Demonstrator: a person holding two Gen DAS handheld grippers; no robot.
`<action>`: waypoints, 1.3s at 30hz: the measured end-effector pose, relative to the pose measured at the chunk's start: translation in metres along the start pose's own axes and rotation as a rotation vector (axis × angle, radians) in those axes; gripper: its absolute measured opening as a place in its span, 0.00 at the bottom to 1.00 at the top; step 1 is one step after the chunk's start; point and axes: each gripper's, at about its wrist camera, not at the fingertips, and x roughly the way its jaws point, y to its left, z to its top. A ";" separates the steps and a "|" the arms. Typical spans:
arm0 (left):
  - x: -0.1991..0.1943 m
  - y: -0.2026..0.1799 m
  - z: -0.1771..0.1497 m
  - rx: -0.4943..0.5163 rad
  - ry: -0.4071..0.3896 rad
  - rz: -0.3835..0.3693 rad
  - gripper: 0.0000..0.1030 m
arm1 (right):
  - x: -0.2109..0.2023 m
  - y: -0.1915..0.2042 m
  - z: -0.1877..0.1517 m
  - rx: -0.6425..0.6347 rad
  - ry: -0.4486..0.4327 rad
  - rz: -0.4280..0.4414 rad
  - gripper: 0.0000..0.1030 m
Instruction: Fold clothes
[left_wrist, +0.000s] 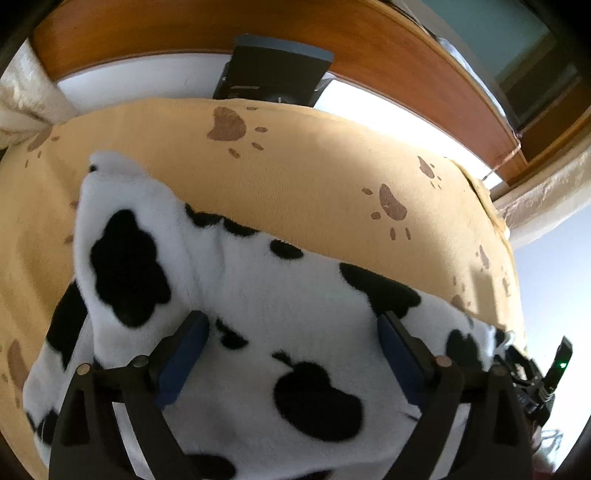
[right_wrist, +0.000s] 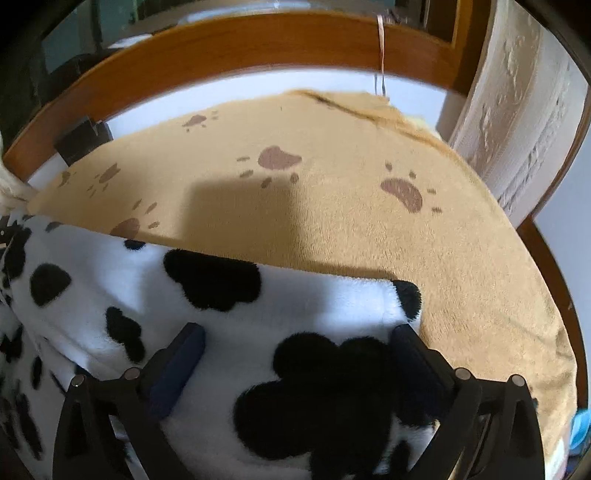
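Observation:
A fluffy white garment with black cow patches (left_wrist: 258, 295) lies on a tan blanket with brown paw prints (left_wrist: 314, 166). My left gripper (left_wrist: 291, 325) hovers over its middle, jaws wide apart, blue pads clear of the fleece. A folded flap of the garment (left_wrist: 122, 236) lies to its left. In the right wrist view the same garment (right_wrist: 229, 314) ends in a squared corner (right_wrist: 402, 299). My right gripper (right_wrist: 295, 343) stands over that corner, open, and its fingers pinch nothing.
The tan blanket (right_wrist: 332, 206) covers a bed with a wooden frame (left_wrist: 184, 40). A dark box (left_wrist: 273, 70) sits beyond the blanket's far edge. The other gripper's black body (left_wrist: 543, 376) shows at the right. A pale curtain (right_wrist: 517, 129) hangs at the right.

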 end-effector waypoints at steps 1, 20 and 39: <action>-0.007 -0.002 0.000 -0.009 -0.005 -0.017 0.91 | -0.012 -0.004 0.002 0.031 -0.017 0.015 0.99; -0.002 -0.016 -0.022 0.106 0.069 0.019 0.99 | -0.020 0.009 -0.041 -0.092 0.027 0.036 0.99; -0.129 -0.013 -0.221 0.541 0.119 0.092 0.99 | -0.185 0.062 -0.219 -0.499 -0.067 0.293 0.99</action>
